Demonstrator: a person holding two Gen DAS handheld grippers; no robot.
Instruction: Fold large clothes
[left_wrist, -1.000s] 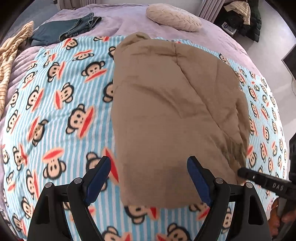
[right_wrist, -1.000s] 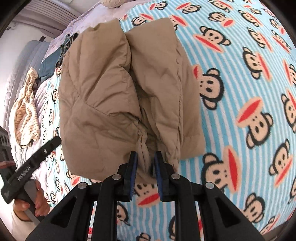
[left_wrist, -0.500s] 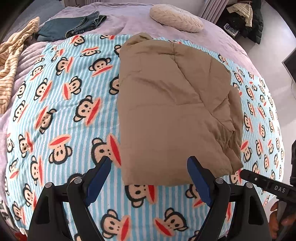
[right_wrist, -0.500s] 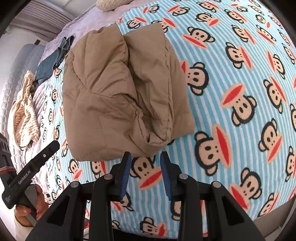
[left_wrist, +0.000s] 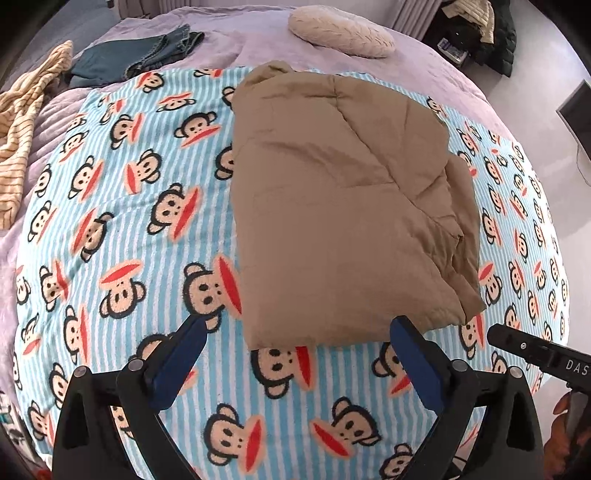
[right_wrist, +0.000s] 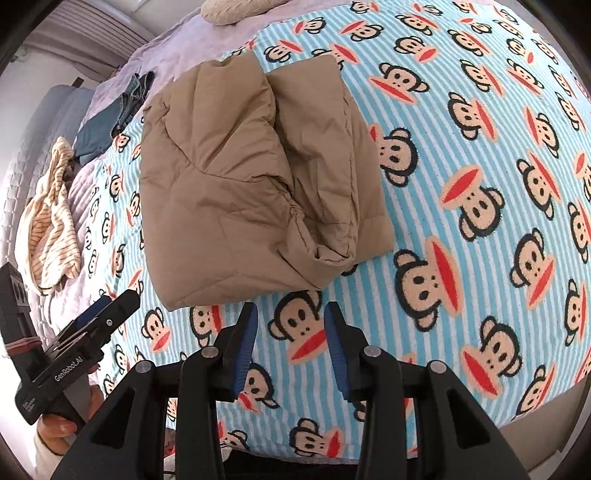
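The tan puffer jacket (left_wrist: 343, 206) lies folded into a compact, roughly rectangular bundle on the monkey-print blanket (left_wrist: 122, 229), toward its middle, so the folding of this garment looks essentially done; what may remain is a tidy of the near right corner, where a loose flap (right_wrist: 332, 254) bulges out of the stack in the right wrist view. Both tools hang just short of the bundle's near edge, touching nothing: the left gripper (left_wrist: 297, 332) has its jaws spread wide, and the right gripper (right_wrist: 290, 321) has its jaws apart by a narrower gap, with only blanket between them. Farther up the bed, dark jeans (left_wrist: 136, 55) and a striped garment (left_wrist: 22, 122) lie rumpled on the lilac bedspread (left_wrist: 258, 48) and look unfolded, so more work seems left. The jacket's sleeves and hood are tucked out of sight, its underside is hidden, and the striped garment is cut off at the frame edge
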